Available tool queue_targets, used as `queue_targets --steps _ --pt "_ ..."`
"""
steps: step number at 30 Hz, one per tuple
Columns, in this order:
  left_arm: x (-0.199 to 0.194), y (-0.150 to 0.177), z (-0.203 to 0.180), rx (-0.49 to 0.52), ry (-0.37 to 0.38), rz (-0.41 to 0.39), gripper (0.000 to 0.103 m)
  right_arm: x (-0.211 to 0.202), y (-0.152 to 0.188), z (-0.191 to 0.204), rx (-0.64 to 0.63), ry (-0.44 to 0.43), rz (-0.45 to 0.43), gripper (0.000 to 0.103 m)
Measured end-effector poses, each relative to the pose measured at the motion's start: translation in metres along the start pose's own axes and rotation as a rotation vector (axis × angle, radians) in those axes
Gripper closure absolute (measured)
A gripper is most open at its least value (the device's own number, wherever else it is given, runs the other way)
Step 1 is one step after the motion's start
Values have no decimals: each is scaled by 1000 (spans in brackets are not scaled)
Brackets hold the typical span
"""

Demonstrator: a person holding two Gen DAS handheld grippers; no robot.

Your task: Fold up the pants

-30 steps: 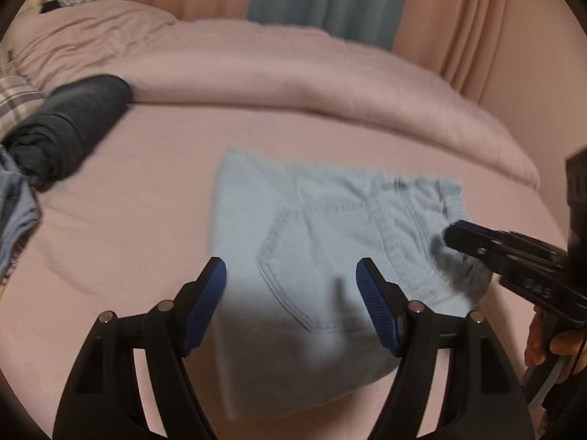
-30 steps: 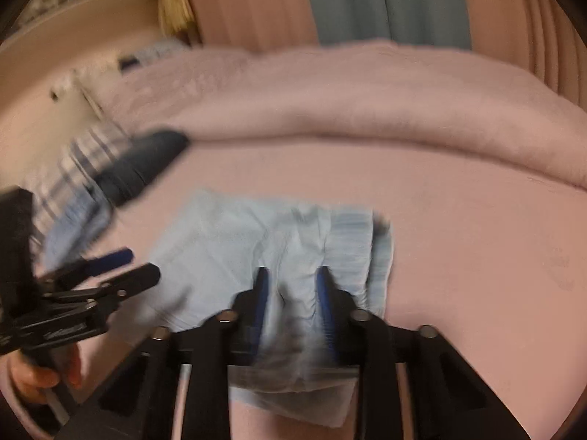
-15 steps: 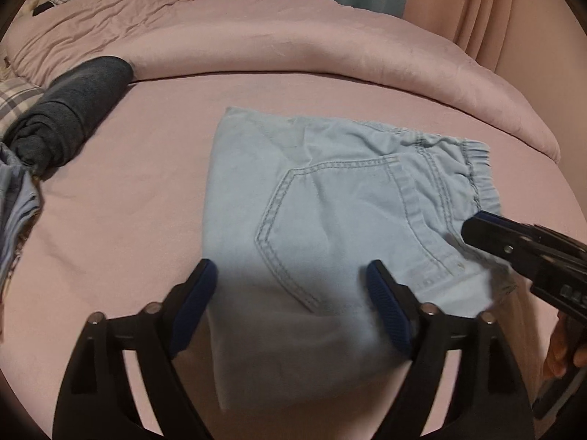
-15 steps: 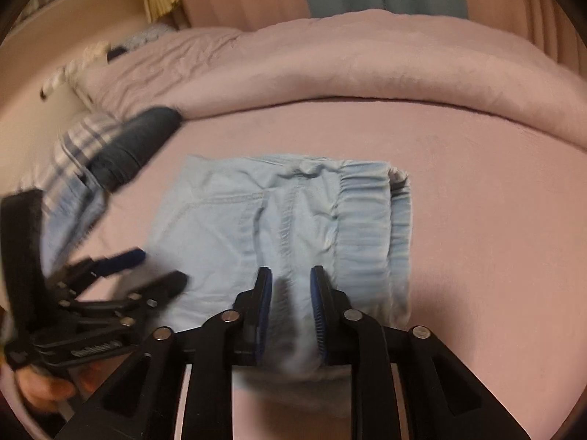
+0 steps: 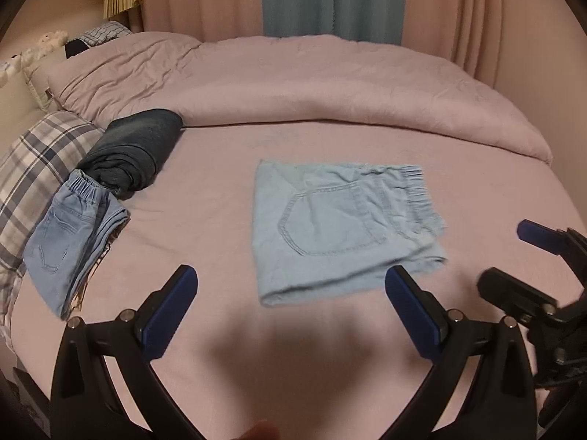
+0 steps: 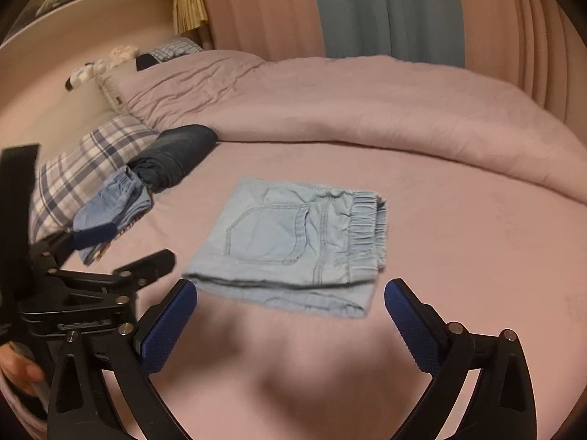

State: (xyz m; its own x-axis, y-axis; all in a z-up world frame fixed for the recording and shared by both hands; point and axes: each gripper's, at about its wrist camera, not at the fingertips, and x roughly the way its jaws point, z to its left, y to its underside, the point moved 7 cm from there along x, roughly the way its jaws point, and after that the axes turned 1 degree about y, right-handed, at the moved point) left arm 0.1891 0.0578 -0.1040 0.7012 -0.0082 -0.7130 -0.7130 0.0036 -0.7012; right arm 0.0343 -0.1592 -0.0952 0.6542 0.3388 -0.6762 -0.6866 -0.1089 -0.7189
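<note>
Light blue denim pants (image 5: 341, 227) lie folded into a flat square on the pink bed sheet (image 5: 205, 190), back pocket up, elastic waistband at the right; they also show in the right wrist view (image 6: 293, 242). My left gripper (image 5: 290, 311) is open and empty, raised a little in front of the pants' near edge. My right gripper (image 6: 290, 324) is open and empty, just in front of the pants' near fold. Each gripper shows in the other's view: the right one (image 5: 513, 256), the left one (image 6: 121, 249).
A rolled dark garment (image 5: 135, 150) and another folded blue denim piece (image 5: 69, 234) lie at the left beside a plaid pillow (image 5: 33, 168). A pink duvet (image 5: 312, 88) is heaped across the back. Curtains hang behind the bed.
My right gripper has let go of the pants' near edge and opened wide. Both grippers have pulled back and up from the pants, which now lie flat and free.
</note>
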Motion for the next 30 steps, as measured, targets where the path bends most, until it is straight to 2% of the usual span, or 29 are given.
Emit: queue_targets --steps 3,8,12,20,30 --pt "-22 3 -3 -13 9 5 1 -16 0 4 -11 43 16 1" --pt "-51 4 -3 -37 -26 21 1 -40 -5 6 -9 106 24 1" --pt "-68 6 -2 -58 -50 9 1 -59 -4 11 -13 118 6 1" --pt "-85 8 2 -78 -84 13 1 -73 -7 25 -34 119 -8 1" --pt "-89 9 10 -99 -86 25 1 -73 -5 38 -51 126 -3 1"
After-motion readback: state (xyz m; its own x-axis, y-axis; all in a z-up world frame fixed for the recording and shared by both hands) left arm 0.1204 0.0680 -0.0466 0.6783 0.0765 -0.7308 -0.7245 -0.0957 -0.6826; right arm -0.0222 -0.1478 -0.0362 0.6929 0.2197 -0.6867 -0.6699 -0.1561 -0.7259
